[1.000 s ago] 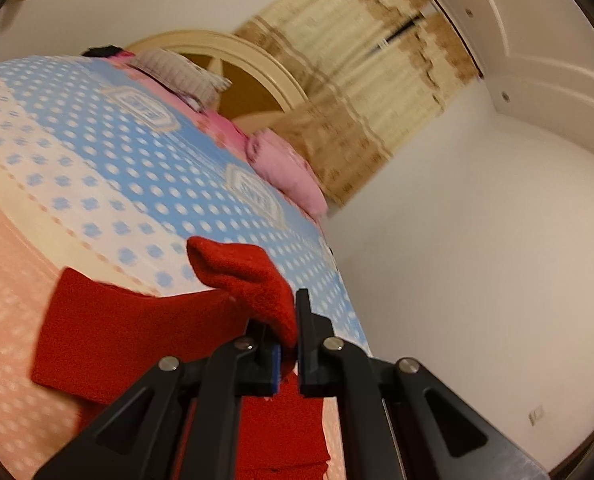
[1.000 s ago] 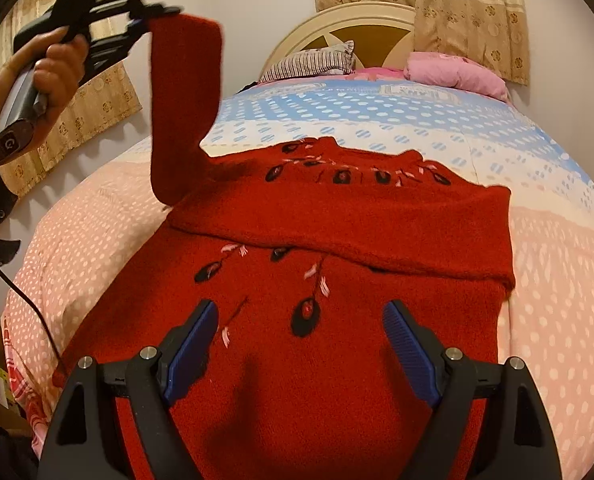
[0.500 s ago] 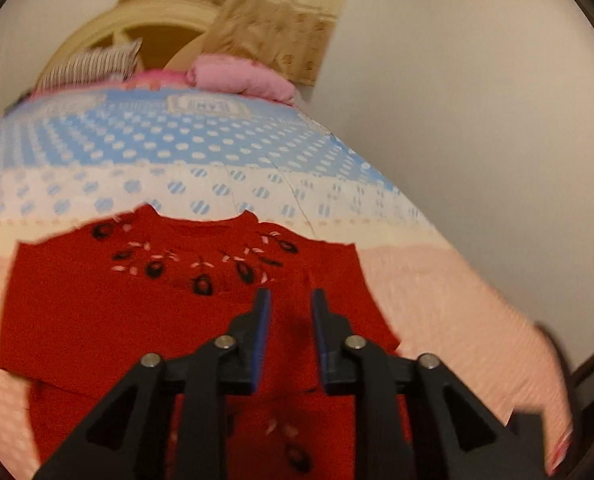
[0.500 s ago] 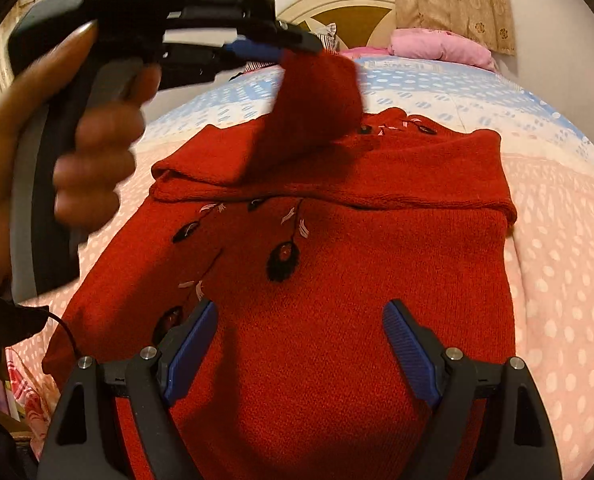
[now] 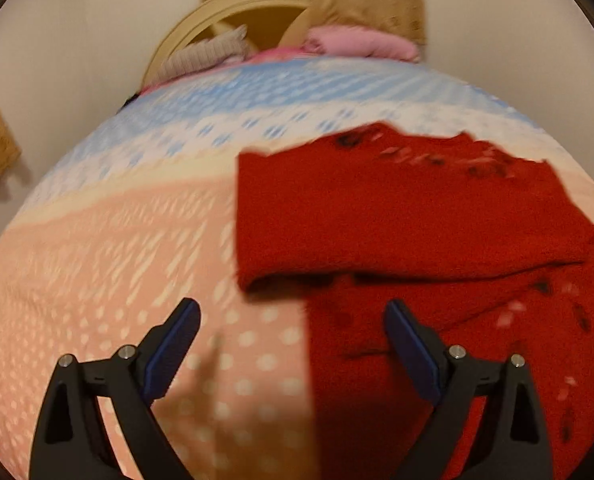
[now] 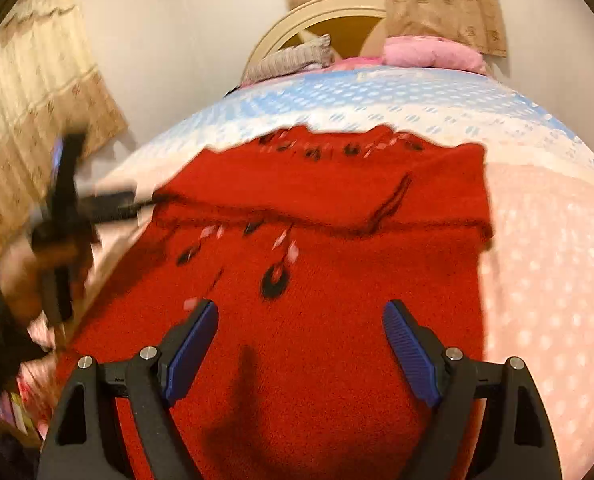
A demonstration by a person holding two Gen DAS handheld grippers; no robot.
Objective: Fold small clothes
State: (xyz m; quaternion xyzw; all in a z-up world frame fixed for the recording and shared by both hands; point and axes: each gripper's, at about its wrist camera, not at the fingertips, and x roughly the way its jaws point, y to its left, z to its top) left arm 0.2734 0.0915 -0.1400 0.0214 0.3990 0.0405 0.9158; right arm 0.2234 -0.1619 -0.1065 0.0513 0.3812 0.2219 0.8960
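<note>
We find the red sweater flat on the bed, both sleeves folded across its chest, the left gripper just opened and empty, the right gripper spread empty above the hem, which we judge needs folding upward next.

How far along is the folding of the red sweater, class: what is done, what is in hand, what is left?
Done: both sleeves lie folded across the red sweater's chest. In hand: nothing; the left gripper has just opened and is empty beside the garment's edge, and the right gripper hovers open over the lower body. Left: the lower body is flat on the bedspread, not yet folded up.
</note>
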